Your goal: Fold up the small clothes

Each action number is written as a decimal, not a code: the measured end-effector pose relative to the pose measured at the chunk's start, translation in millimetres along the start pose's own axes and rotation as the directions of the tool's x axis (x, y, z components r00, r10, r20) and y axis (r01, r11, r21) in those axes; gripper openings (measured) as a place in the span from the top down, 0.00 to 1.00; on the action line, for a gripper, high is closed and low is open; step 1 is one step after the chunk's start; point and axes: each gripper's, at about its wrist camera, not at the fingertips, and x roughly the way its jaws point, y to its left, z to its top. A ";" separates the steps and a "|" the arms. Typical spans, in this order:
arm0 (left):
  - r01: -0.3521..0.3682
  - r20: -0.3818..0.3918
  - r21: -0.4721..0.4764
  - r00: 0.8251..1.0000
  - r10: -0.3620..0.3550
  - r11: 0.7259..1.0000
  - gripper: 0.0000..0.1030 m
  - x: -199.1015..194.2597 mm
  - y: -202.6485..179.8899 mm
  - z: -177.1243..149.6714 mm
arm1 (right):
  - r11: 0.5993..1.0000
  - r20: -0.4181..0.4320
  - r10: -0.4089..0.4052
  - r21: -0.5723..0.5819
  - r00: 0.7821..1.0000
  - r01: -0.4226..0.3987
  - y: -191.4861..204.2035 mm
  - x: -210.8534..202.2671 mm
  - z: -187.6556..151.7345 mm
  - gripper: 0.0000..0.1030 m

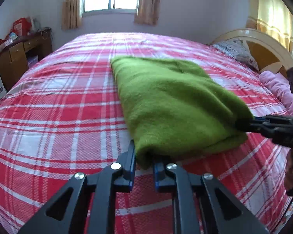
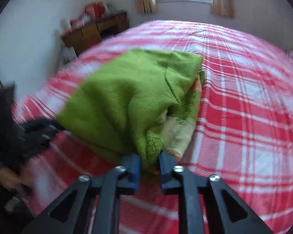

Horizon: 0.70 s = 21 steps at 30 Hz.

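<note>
On the bed (image 1: 48,101), spread with a red-and-white plaid cover, centre of both frames: one green knitted garment (image 1: 166,101), partly folded, lying lengthwise with its near end lifted.

Left gripper (image 1: 144,161), lower centre of the left wrist view: jaws narrow, pinching the garment's near left corner.

Right gripper (image 2: 149,160), lower centre of the right wrist view: jaws narrow, clamped on the near right corner, where a pale inner layer (image 2: 175,136) shows beneath the green knit.

Wooden desk (image 1: 19,52), upper left; pink bundle (image 1: 277,85) at right edge, well apart.

Risks: the loose inner layers may slide out if only the outer knit is pinched; uneven travel of the two grippers would probably skew the fold.
</note>
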 end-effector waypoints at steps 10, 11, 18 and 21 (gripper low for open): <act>-0.013 -0.048 -0.019 0.999 0.013 1.000 0.80 -22.4 41.4 -25.6 | 0.932 0.080 0.138 0.326 0.987 -0.157 -44.7 -7.4 -42.3 0.86; -0.014 -0.046 -0.021 0.999 0.013 1.000 0.80 -25.0 44.7 -24.9 | 0.934 0.081 0.124 0.326 0.989 -0.144 -44.2 -11.0 -41.7 0.84; -0.036 0.048 -0.084 0.998 0.040 0.996 0.80 -40.4 70.8 10.7 | 0.949 0.126 -0.230 0.249 0.965 0.193 -27.9 -57.3 -27.1 0.79; -0.034 0.062 -0.088 0.997 0.040 0.996 0.78 -20.1 55.9 37.8 | 0.974 0.210 -0.198 0.154 0.957 0.168 1.6 -66.8 -1.9 0.79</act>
